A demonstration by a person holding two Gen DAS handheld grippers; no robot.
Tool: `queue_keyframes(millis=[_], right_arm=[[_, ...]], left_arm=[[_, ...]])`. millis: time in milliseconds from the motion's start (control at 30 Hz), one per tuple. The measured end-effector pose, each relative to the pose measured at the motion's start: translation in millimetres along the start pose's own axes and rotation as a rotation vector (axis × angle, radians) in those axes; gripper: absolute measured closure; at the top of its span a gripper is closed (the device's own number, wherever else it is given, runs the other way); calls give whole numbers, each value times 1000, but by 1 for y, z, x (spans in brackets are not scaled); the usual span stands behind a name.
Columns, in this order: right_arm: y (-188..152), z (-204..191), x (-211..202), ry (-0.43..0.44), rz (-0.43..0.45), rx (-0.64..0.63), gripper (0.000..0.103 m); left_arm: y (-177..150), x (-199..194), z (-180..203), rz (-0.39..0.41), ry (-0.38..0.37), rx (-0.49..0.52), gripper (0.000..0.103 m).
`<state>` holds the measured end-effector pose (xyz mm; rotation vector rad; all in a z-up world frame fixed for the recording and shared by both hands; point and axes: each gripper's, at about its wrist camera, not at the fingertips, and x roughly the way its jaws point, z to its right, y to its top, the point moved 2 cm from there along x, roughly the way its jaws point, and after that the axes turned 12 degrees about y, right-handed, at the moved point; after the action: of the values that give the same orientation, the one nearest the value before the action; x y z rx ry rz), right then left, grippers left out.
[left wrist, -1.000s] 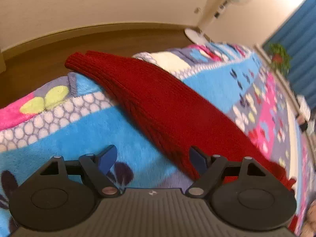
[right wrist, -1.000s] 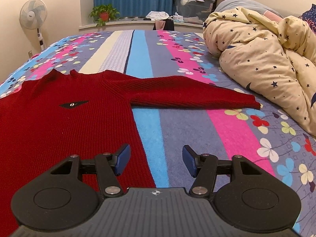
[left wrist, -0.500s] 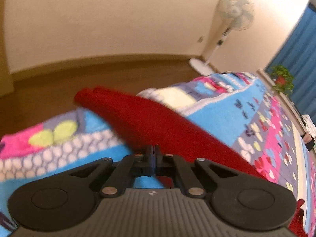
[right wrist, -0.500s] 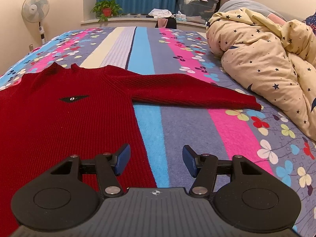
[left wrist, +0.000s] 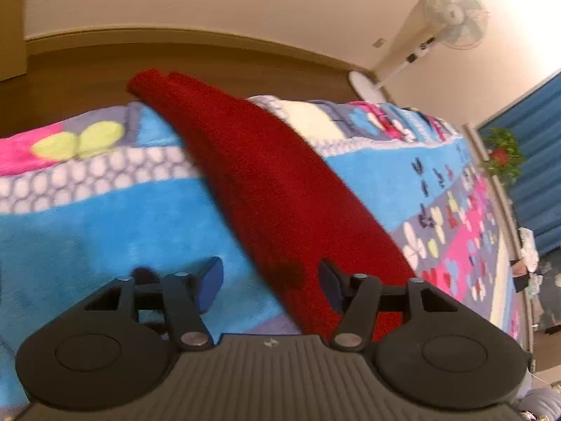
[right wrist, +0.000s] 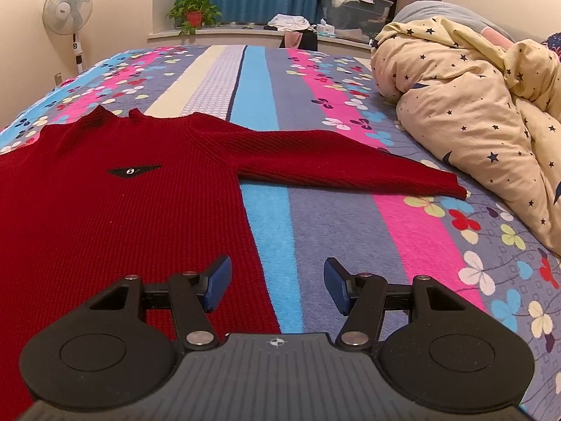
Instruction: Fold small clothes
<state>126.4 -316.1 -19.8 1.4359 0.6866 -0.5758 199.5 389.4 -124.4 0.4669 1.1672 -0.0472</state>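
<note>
left gripper (left wrist: 270, 286): fingers had just reopened, apart, gripping nothing, sleeve beneath | right gripper (right wrist: 277, 286): fingers apart, empty | red sweater (right wrist: 115, 207): flat on bed (right wrist: 336, 221), left half of right-wrist frame

Standing fan (right wrist: 68, 10), potted plant (right wrist: 193, 15), starry duvet (right wrist: 473, 112).

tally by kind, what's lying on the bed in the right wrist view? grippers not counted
Red sweater: 1
Star-print duvet: 1
Total: 2, both lying on the striped floral blanket that covers the bed.
</note>
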Motion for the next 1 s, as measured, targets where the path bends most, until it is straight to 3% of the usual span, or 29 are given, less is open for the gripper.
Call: queue_keyframes(millis=[100,133,167,233,300,400,467,533,600,700,733,833,900,1000], right_arm=[[0,-1,1,0,-5,-6,43],[-1,-3,1,-1,-5,-10,43],[-1,-4,1,-1,-6,-15,43],[-1,-5,2,-1,-9,-25,43],[-1,-5,2,-4,-12,-30,43],[-1,-4,4,-8,-12,-22,43],[0,-4,5,-10,-12,-18,43],[0,-5,6,-9,-14,-25,43],[0,-7,9,-6,-18,-34,43],[0,-11,12,-6,-24,-45,43],[1,-12,13,-6,-23,-47,43],[1,-15,12,-3,-20,-56,43],[1,-17,10,-1,-12,-64,43],[1,-19,7,10,1,-64,45]], left_arm=[[7,10,1,46,-33,-5,44],[9,13,1,62,-39,-1,65],[10,14,2,76,-40,9,80],[10,15,6,103,-50,23,88],[7,2,20,173,-46,72,89],[-9,-34,58,331,-99,232,90],[-38,-66,94,427,-212,402,90],[-83,-95,127,469,-358,590,90],[-139,-117,154,422,-505,799,87],[-226,-133,179,242,-647,1131,54],[-247,-138,180,246,-658,1202,49],[-269,-150,177,294,-640,1280,47],[-256,-156,171,278,-615,1234,47],[-217,-163,156,225,-479,1096,47]])
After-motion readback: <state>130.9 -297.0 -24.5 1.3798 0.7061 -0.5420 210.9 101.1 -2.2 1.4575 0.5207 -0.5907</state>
